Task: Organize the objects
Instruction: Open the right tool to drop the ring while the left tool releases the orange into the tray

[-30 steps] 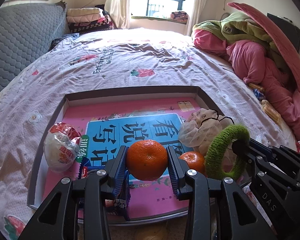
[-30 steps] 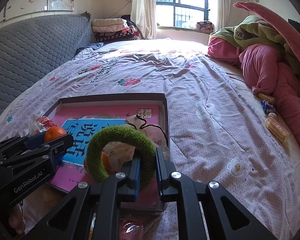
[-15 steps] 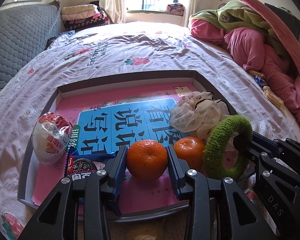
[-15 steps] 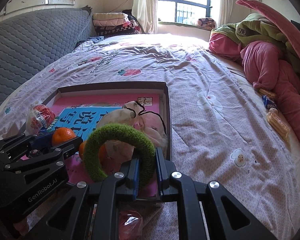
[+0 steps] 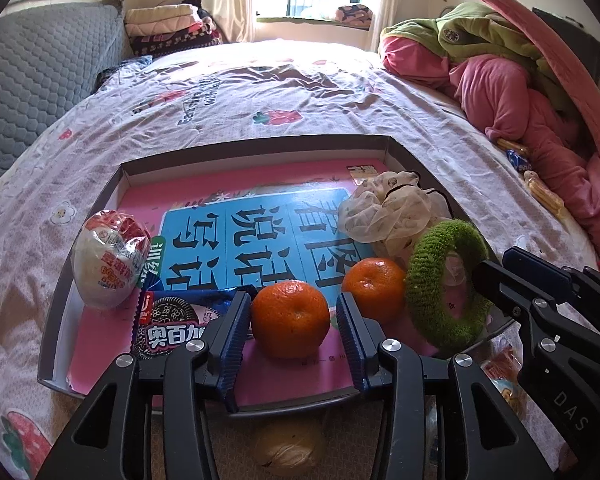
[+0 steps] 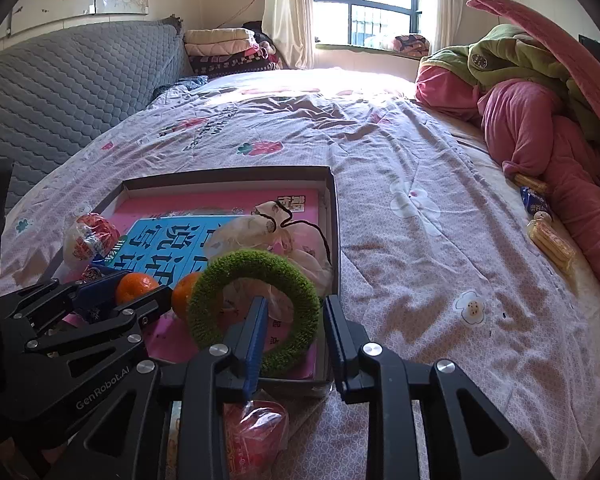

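Note:
A shallow cardboard box (image 5: 260, 146) with a pink and blue book lining it lies on the bed. My left gripper (image 5: 290, 316) is open, its jaws just apart from a tangerine (image 5: 290, 320) that rests in the box. A second tangerine (image 5: 372, 284) sits beside it. My right gripper (image 6: 294, 332) is open around the green fuzzy ring (image 6: 256, 304), which stands in the box's near right corner; the ring also shows in the left wrist view (image 5: 444, 280). A white wrapped snack (image 5: 108, 256), an Oreo packet (image 5: 172, 320) and a pale cloth pouch (image 5: 392, 212) lie in the box.
A walnut (image 5: 288, 448) and a red wrapped snack (image 6: 256, 432) lie on the bed in front of the box. Snack packets (image 6: 548, 236) lie at the right by a pile of pink and green bedding (image 6: 540, 120). A grey headboard (image 6: 60, 92) is on the left.
Both grippers moved down toward the box and opened. The left one let go of the tangerine and the right one let go of the green ring, both now resting in the box.

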